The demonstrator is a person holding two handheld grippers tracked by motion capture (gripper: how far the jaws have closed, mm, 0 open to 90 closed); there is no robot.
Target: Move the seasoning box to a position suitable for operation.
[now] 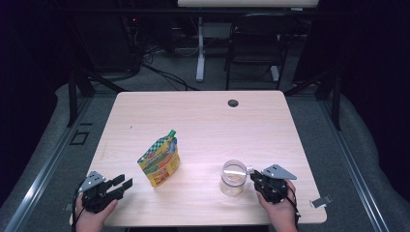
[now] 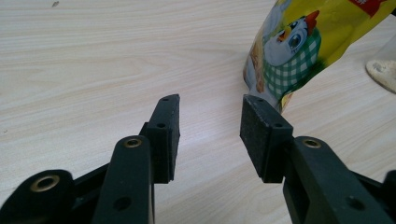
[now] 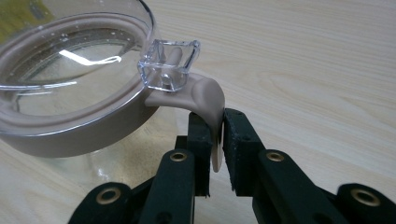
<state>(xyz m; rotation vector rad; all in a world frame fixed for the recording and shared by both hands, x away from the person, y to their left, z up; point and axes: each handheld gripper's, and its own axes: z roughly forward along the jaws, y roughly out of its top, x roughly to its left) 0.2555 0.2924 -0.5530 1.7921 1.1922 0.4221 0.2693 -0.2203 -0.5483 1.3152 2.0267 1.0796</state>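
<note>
Right tongs (image 3: 215, 140) are clamped on the beige tab (image 3: 208, 100) that hangs off the lid of the clear jar (image 1: 233, 178); the tab sits pinched between both black pads, w/ the clear hinge clip (image 3: 169, 63) just above. Left tongs (image 2: 210, 135) stand apart w/ nothing between them, resting low at the near left of the bench (image 1: 203, 121), aimed at the yellow pouch (image 1: 160, 160) but not touching it.

Step in hand, as I read it: getting the jar open, the right side having taken hold of the lid tab. The jar stands upright at the near right of the bench, w/ pale powder or crumbs at the bottom, lid on. The pouch stands upright near the middle-left, well apart from the jar.

Next move prob calls for lifting or peeling the tab up to pop the lid, and the jar is light, so it likely needs bracing or it tips and slides. The left side is free for that, or for the pouch.

Writing: the pouch shows a cartoon chicken w/ a green check cloth, green checked top and spout corner; red lettering there is too small and cut off to read, no brand legible
</note>
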